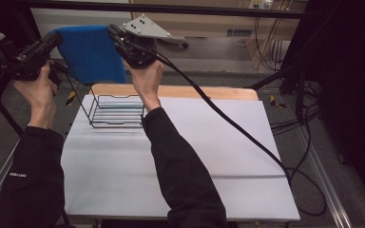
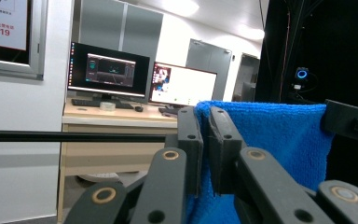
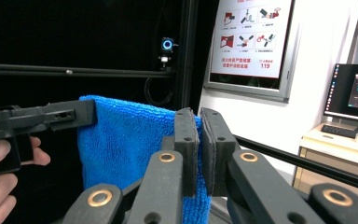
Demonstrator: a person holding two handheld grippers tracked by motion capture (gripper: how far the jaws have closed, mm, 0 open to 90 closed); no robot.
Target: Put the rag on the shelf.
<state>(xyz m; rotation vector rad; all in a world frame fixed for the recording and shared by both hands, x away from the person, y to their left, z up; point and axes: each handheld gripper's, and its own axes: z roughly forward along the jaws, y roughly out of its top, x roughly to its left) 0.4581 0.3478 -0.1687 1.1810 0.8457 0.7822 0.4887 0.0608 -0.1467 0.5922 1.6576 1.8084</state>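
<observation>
A blue towel (image 1: 92, 52) hangs spread in the air above the table's far left corner, held by its two top corners. My left gripper (image 1: 57, 36) is shut on the towel's left corner, my right gripper (image 1: 113, 30) on its right corner. In the left gripper view the black jaws (image 2: 204, 122) pinch the towel (image 2: 279, 135), with the other gripper (image 2: 350, 119) at the far end. In the right gripper view the jaws (image 3: 199, 125) clamp the towel (image 3: 121, 140), and the other gripper (image 3: 51, 116) holds the opposite corner.
A black wire rack (image 1: 116, 111) stands on the white-covered table (image 1: 218, 142) below the towel. A thick black cable (image 1: 228, 118) runs from the right gripper across the table to the right. Beyond the table are a desk with monitors (image 2: 142, 79) and a dark frame.
</observation>
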